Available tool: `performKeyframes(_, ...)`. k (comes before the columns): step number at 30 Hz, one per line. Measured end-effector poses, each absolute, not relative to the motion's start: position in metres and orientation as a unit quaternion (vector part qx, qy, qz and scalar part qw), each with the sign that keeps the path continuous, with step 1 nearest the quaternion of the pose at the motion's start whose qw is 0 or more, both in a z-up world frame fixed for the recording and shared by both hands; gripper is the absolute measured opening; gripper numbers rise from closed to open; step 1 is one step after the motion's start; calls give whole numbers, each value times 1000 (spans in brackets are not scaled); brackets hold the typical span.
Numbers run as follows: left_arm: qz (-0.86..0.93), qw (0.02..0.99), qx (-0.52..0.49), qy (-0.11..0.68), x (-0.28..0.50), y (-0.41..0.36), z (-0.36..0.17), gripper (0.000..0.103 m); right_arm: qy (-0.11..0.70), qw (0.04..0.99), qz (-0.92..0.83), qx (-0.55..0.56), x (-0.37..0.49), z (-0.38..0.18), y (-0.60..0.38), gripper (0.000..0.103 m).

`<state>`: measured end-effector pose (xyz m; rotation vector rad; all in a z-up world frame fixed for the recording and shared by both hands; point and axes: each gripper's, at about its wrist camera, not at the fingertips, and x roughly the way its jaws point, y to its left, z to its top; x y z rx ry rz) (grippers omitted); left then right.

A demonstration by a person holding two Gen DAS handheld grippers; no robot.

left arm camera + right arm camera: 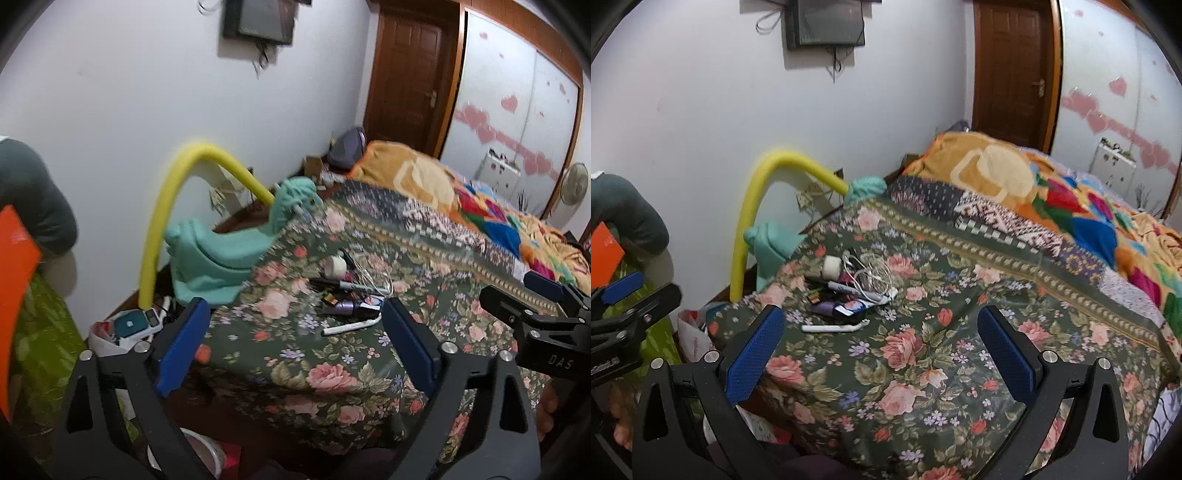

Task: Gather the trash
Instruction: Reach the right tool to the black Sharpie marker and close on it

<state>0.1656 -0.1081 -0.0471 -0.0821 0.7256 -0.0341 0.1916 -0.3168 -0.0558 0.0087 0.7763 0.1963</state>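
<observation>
Left claw (295, 347) agape; bin (110, 336) beside bed, left view only

Floral bed (923, 369), clutter pile (849, 288), white pen (831, 328)

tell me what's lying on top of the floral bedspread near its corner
On the floral bedspread lies a small pile: a tape roll, tangled white cord, a dark marker and a white pen-like stick. Items under the cord are hidden.
</observation>
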Motion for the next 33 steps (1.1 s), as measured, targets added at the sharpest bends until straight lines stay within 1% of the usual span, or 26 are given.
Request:
performKeyframes(2, -24, 927, -35, 372, 183, -117, -60, 83, 388, 916, 100, 3, 204, -67, -320, 103)
performKeyframes(6, -34, 917, -32, 395, 211, -129, -86, 78, 407, 905, 123, 12, 228, -86, -321, 103)
performKeyframes(8, -33, 914, -28, 403, 223, -133, -97, 78, 413, 900, 135, 20, 241, -95, -322, 97)
performKeyframes(10, -28, 911, -24, 411, 232, -134, -108, 75, 427, 890, 161, 26, 255, -104, -320, 83)
performKeyframes(11, -26, 909, -26, 415, 236, -133, -113, 75, 434, 883, 175, 29, 263, -109, -318, 79)
performKeyframes(12, -24, 907, -29, 420, 239, -132, -118, 74, 440, 878, 187, 32, 271, -114, -315, 72)
performKeyframes(13, -23, 904, -34, 426, 243, -131, -124, 72, 443, 874, 196, 33, 275, -117, -312, 68)
performKeyframes(14, -22, 901, -38, 432, 247, -129, -129, 68, 448, 868, 212, 34, 282, -121, -308, 66)
performKeyframes(15, -19, 897, -40, 439, 251, -127, -135, 66, 454, 860, 228, 32, 291, -127, -301, 61)
performKeyframes(16, -18, 895, -41, 443, 254, -126, -139, 61, 457, 857, 235, 27, 295, -130, -299, 54)
performKeyframes(17, -16, 892, -41, 450, 257, -124, -144, 55, 461, 853, 246, 16, 301, -134, -292, 50)
performKeyframes(18, -16, 889, -42, 455, 260, -122, -148, 54, 463, 847, 260, -2, 308, -140, -282, 45)
performKeyframes(20, -14, 883, -47, 466, 265, -118, -157, 48, 464, 840, 279, -20, 316, -148, -268, 39)
performKeyframes(22, -15, 879, -52, 473, 268, -114, -163, 46, 468, 832, 297, -27, 325, -156, -260, 29)
performKeyframes(27, -20, 873, -60, 483, 273, -110, -172, 45, 489, 807, 323, -71, 339, -175, -245, 29)
performKeyframes(32, -27, 868, -62, 491, 276, -112, -177, 45, 515, 784, 335, -90, 346, -191, -240, 29)
performKeyframes(33, -27, 868, -62, 492, 276, -112, -178, 45, 517, 783, 334, -91, 348, -192, -239, 26)
